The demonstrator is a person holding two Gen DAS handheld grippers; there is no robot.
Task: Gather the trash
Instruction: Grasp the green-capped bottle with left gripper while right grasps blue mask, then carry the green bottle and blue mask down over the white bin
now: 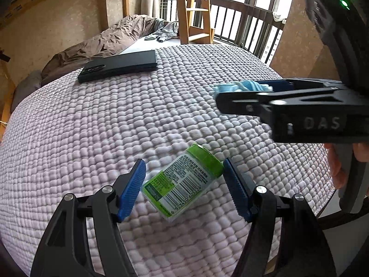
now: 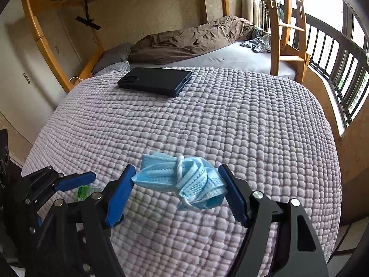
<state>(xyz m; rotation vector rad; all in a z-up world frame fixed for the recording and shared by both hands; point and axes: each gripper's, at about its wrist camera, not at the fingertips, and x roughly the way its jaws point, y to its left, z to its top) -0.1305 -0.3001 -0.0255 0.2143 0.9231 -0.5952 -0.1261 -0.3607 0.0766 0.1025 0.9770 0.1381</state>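
Left wrist view showed the left tool point(image 1: 184, 184) spread wide over a small clear bottle point(image 1: 183, 181) with a green cap and a barcode label, which lay on its side on the quilted blanket point(image 1: 115, 127); the bottle sat between the blue pads, the cap end close to the pad at 3 o'clock and a gap left at the 9 o'clock pad, so nothing was gripped; in the right wrist view the right tool point(image 2: 176, 187) stood likewise wide, straddling a crumpled blue face mask point(image 2: 182, 182) knotted by its ear loop; the mask's ends lay near or against both pads, but whether it was pinched I could not tell, and it looked merely bracketed; by my judgement the step in hand was the pickup of two pieces of trash at once, both tools placed and neither closed; the next move called for closing each tool squarely, the left across the bottle's slippery round body, the right on the mask's bulk rather than a loose fold; a black phone point(image 2: 155, 81) lay at 12 o'clock on the blanket, well apart, likely no trash; beyond it lay a bed with a rumpled brown duvet point(image 2: 189, 39), a wooden ladder point(image 2: 286, 27), and a railed window at 2 o'clock.
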